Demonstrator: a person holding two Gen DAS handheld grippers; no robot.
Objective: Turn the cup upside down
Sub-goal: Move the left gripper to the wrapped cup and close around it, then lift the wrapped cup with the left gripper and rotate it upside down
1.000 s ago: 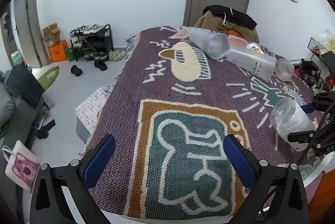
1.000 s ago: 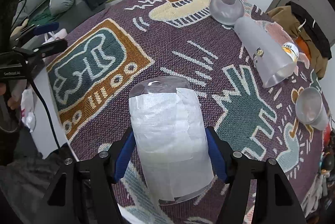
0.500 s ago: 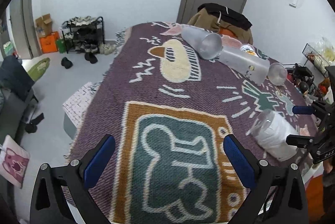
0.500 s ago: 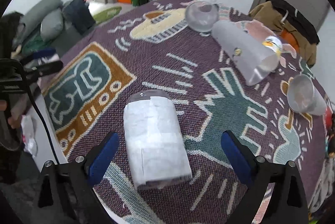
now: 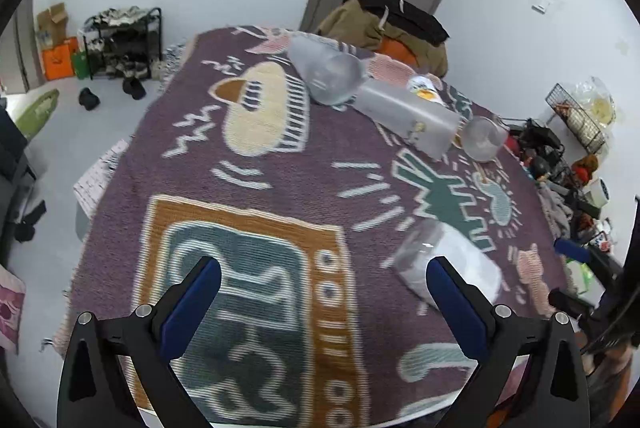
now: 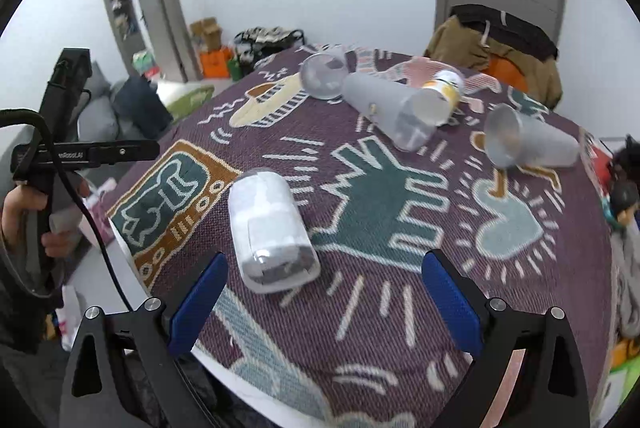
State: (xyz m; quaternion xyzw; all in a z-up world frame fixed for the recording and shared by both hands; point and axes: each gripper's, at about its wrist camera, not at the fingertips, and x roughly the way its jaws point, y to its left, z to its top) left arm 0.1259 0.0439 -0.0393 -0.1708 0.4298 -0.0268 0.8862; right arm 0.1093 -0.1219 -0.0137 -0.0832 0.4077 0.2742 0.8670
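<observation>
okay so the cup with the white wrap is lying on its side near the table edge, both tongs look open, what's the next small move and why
Probably ease the right tongs forward and left to straddle the wrapped cup. It lies on its side on the patterned cloth, open end toward the camera, just left of the open gap. The left tongs are open and empty too, with the cup farther to their right.

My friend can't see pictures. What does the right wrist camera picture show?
A white paper-wrapped cup lies on its side on a purple patterned blanket, just ahead of the open right gripper, which holds nothing. Farther back lie three frosted cups and a small yellow-and-white cup, all tipped over. The left gripper pokes in from the left edge.
</observation>
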